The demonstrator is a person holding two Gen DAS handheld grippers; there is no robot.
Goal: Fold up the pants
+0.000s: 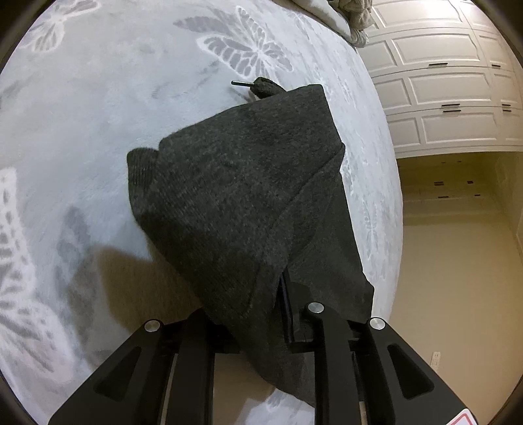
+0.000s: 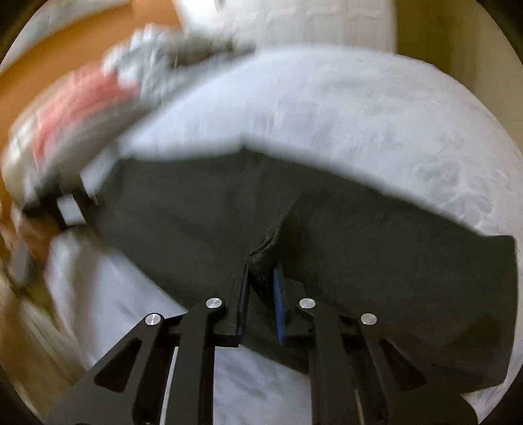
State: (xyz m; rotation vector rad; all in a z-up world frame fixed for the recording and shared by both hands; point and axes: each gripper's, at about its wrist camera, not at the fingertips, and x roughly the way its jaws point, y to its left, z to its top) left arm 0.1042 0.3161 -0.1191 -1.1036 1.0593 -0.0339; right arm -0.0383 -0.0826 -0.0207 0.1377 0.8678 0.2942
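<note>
The pants [image 1: 242, 196] are dark charcoal knit, lying on a pale grey bedspread with butterfly prints [image 1: 98, 114]. In the left wrist view they drape over my left gripper [image 1: 281, 287], which is shut on a fold of the fabric; its fingertips are mostly hidden under the cloth. A drawstring tip [image 1: 240, 83] pokes out at the far end. In the blurred right wrist view my right gripper [image 2: 261, 278] is shut on a bunched edge of the pants [image 2: 359, 235], with blue pads [image 2: 279, 294] on either side of the cloth.
White panelled drawers [image 1: 441, 98] and beige floor [image 1: 457, 261] lie right of the bed. A pile of bedding [image 1: 340, 16] sits at the far end. In the right wrist view, a blurred red and grey shape [image 2: 81, 108] is at the left.
</note>
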